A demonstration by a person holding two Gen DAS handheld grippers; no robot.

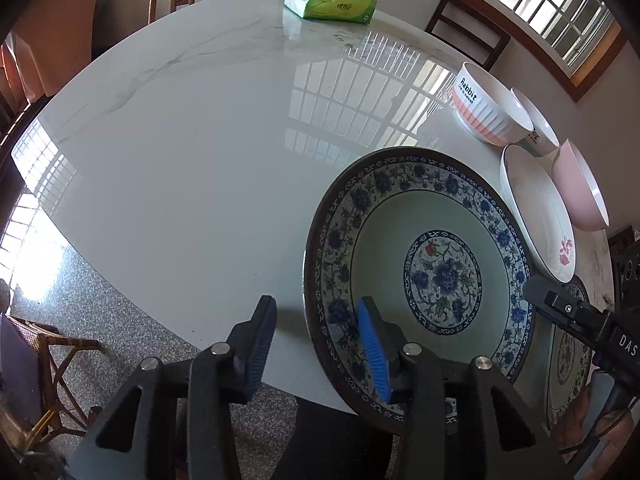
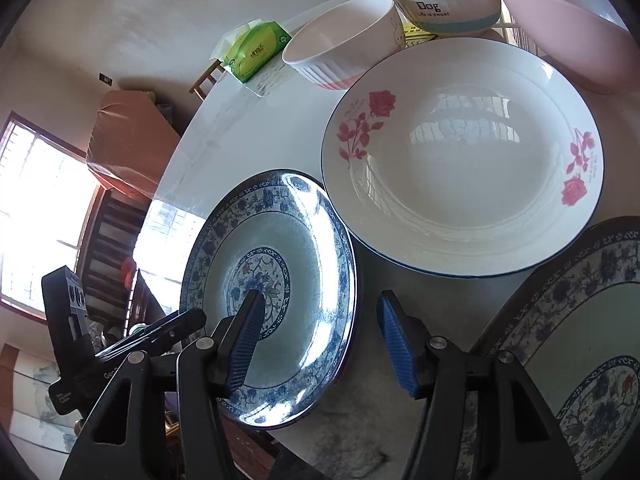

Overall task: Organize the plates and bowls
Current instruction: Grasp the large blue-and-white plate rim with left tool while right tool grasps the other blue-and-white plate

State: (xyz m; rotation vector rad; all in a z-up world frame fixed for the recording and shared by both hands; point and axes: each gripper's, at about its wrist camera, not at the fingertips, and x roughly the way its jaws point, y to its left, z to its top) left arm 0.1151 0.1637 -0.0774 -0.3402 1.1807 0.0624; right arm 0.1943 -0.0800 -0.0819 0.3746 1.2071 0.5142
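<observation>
the left gripper [image 1: 316,344] has its jaws released and straddling the near rim of a blue plate [image 1: 420,280], lower right of the left view, likely lining up a pinch on the edge. the right gripper [image 2: 320,344] is released too, over that plate's right rim, with a rose plate [image 2: 464,160] above it. a second blue plate [image 2: 568,344] sits lower right (probably the stacking mate). bowls [image 2: 348,36] crowd the upper right of the table [image 1: 180,160].

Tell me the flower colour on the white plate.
Pink-red roses on the white plate, clearest in the right wrist view.
</observation>
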